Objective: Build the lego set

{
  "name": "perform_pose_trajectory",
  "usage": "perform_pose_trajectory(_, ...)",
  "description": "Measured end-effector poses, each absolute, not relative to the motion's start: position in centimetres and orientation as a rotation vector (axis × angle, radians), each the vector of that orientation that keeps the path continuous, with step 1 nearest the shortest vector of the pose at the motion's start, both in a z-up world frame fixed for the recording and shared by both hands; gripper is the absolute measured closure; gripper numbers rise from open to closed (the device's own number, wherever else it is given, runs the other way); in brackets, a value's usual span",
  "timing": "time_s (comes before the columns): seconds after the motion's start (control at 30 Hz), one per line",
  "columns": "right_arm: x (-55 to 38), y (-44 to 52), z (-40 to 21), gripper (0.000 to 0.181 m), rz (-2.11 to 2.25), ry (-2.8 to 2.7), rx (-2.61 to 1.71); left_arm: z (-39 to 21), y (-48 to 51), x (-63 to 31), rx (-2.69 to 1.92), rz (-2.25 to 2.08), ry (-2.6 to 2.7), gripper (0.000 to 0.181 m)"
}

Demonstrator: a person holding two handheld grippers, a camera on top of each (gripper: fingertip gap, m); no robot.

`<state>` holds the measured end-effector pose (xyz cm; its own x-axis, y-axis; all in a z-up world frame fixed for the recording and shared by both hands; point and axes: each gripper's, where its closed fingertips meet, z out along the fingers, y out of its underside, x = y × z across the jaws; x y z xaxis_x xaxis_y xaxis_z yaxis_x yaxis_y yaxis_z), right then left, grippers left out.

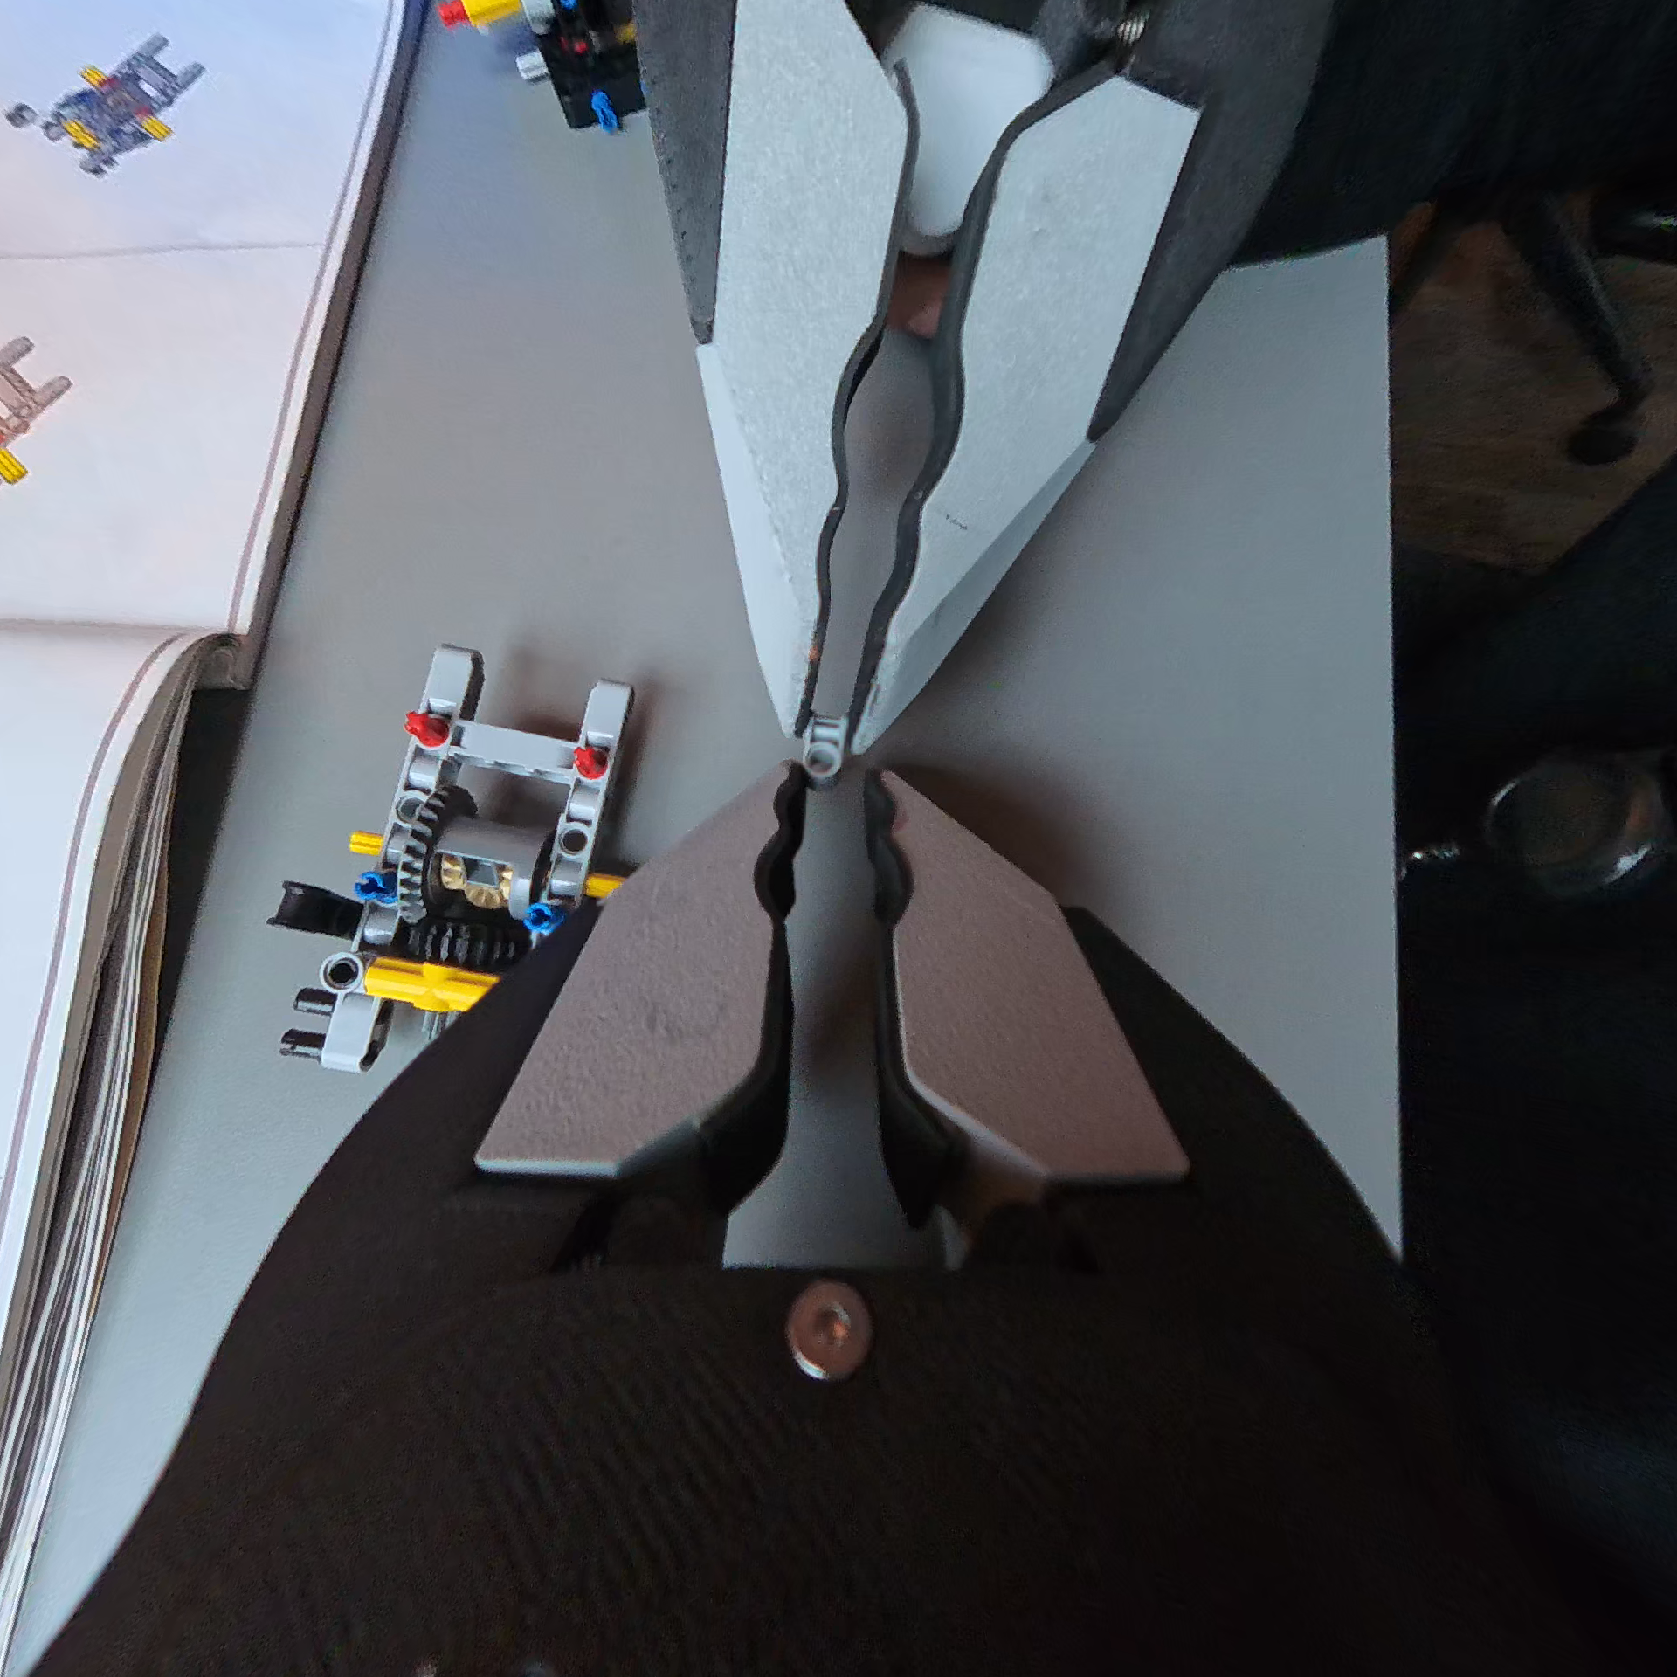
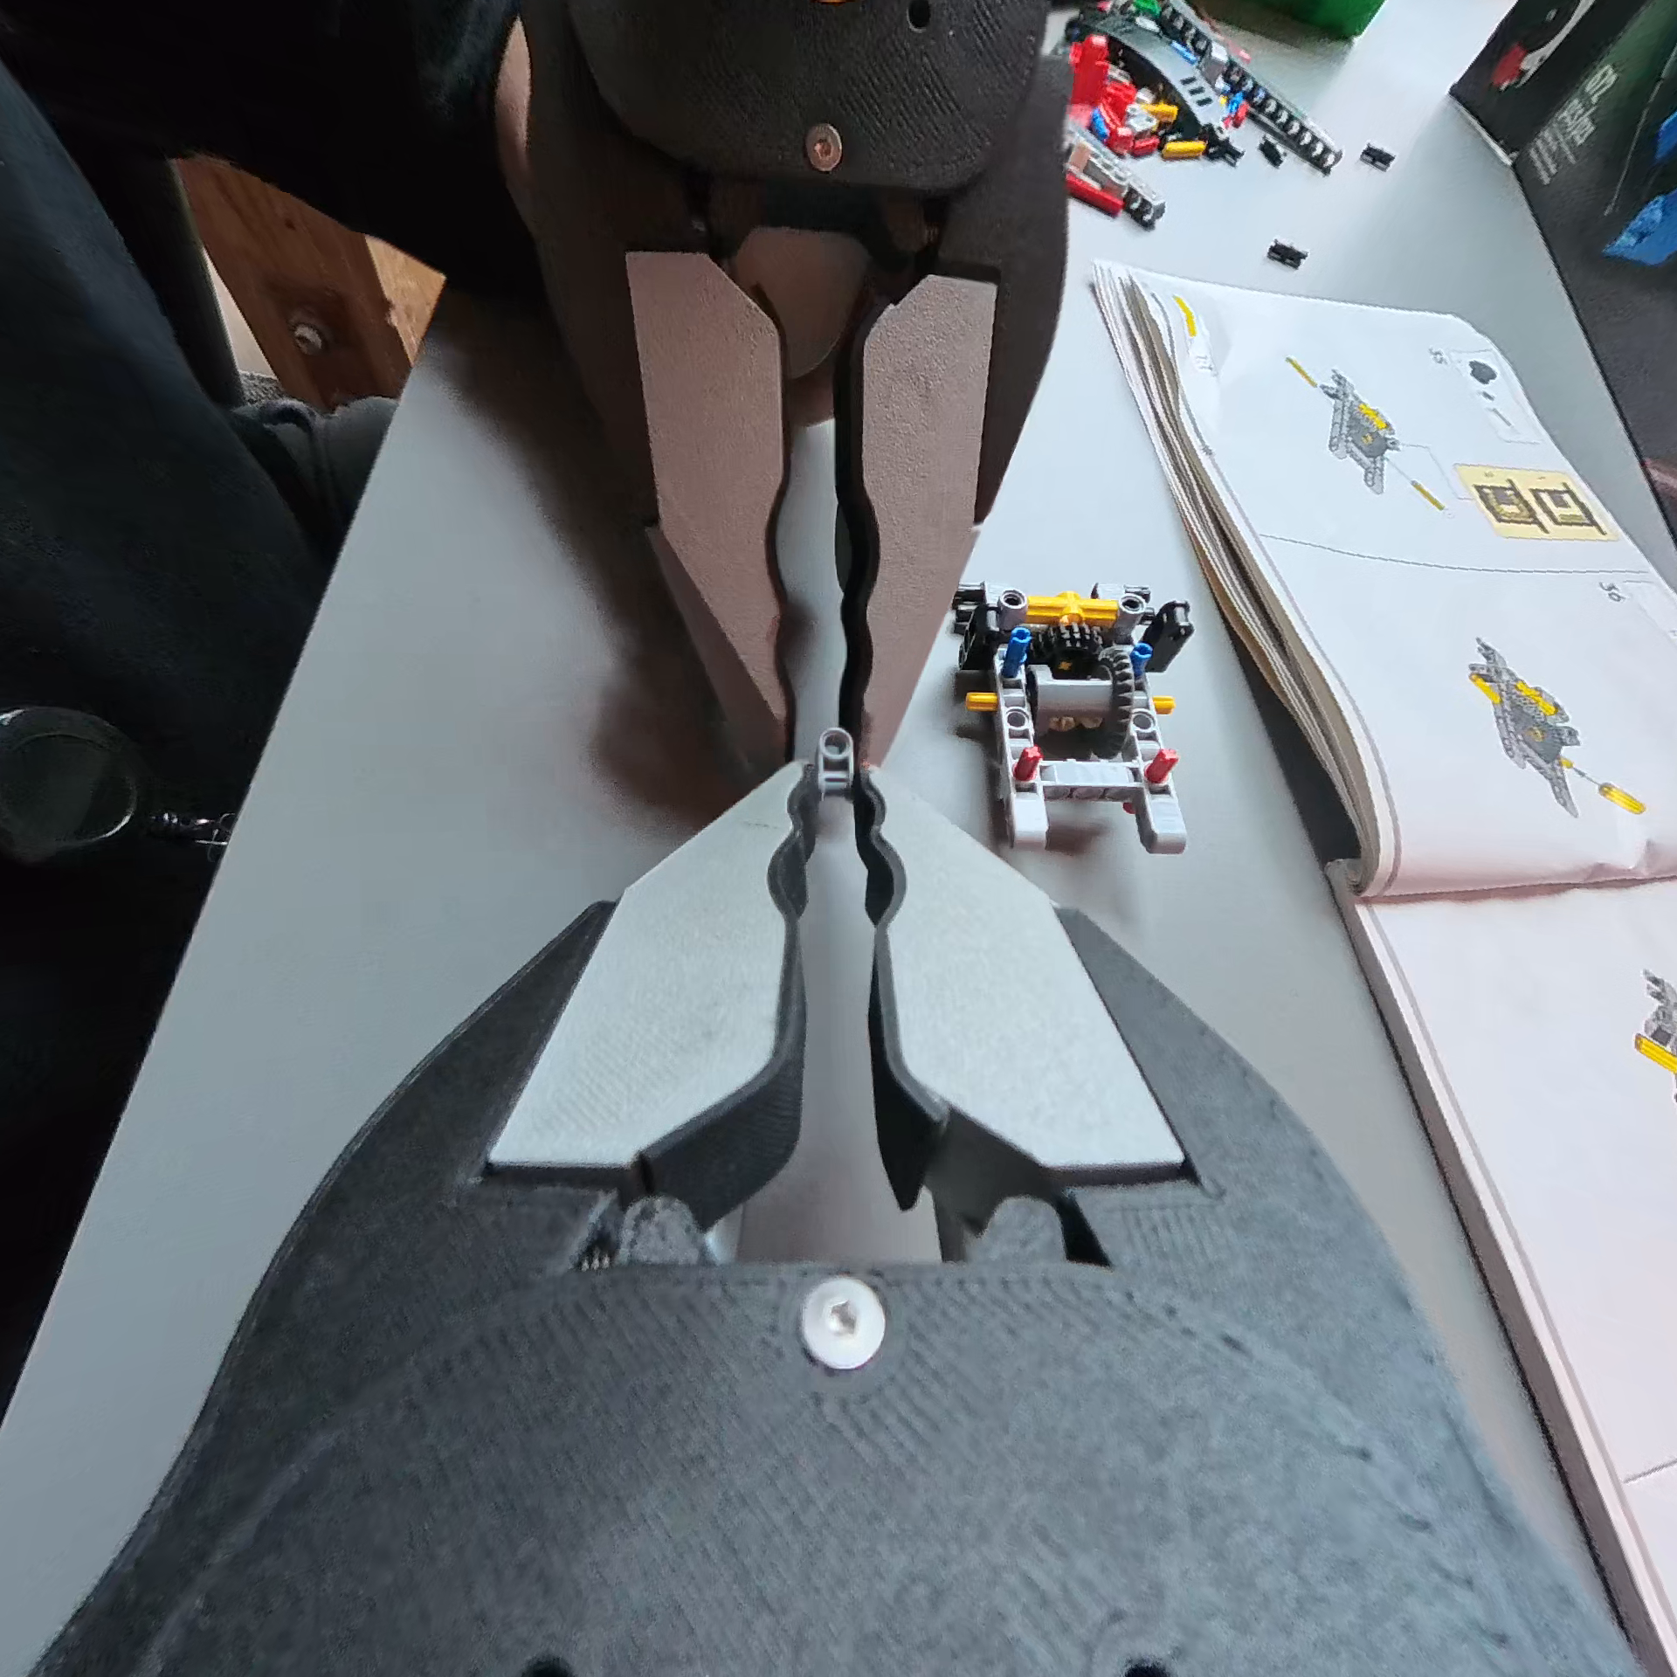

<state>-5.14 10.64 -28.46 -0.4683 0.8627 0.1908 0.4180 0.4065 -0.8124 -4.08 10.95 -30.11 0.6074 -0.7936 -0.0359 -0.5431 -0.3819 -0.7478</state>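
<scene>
My right gripper (image 2: 833, 785) is shut on a small grey connector piece (image 2: 835, 758) and holds it above the grey table. The piece sticks out past the right gripper's tips. In the left wrist view the right gripper (image 1: 828, 721) comes down from the top with the piece (image 1: 826, 751). My left gripper (image 1: 833, 780) faces it tip to tip, its jaws a narrow gap apart at the piece's free end, not clamped on it. A partly built grey frame with black gears, yellow axles and red and blue pins (image 1: 490, 853) lies on the table beside the grippers (image 2: 1075, 708).
An open instruction booklet (image 2: 1452, 590) lies beyond the frame (image 1: 136, 363). A pile of loose parts (image 2: 1171, 100) and a dark box (image 2: 1588, 118) are at the far end. Another small black build (image 1: 581, 63) sits farther off. The table edge (image 1: 1388, 635) is close by. Both grippers' tips are close together, under 4 cm apart.
</scene>
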Motion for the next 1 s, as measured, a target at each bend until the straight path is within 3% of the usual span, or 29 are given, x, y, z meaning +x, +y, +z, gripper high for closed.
perform_pose_trajectory(0.63, -4.4, 10.2, -27.8, 0.176, 0.975, -2.074, -0.95, -28.7, 10.6, -3.6, -2.006, -0.466, 1.003, 0.176)
perform_pose_trajectory(1.0, -4.8, 11.1, -27.8, 0.175, 1.006, -2.03, -1.09, -28.7, 11.5, -4.2, -1.976, -0.258, 0.985, 0.176)
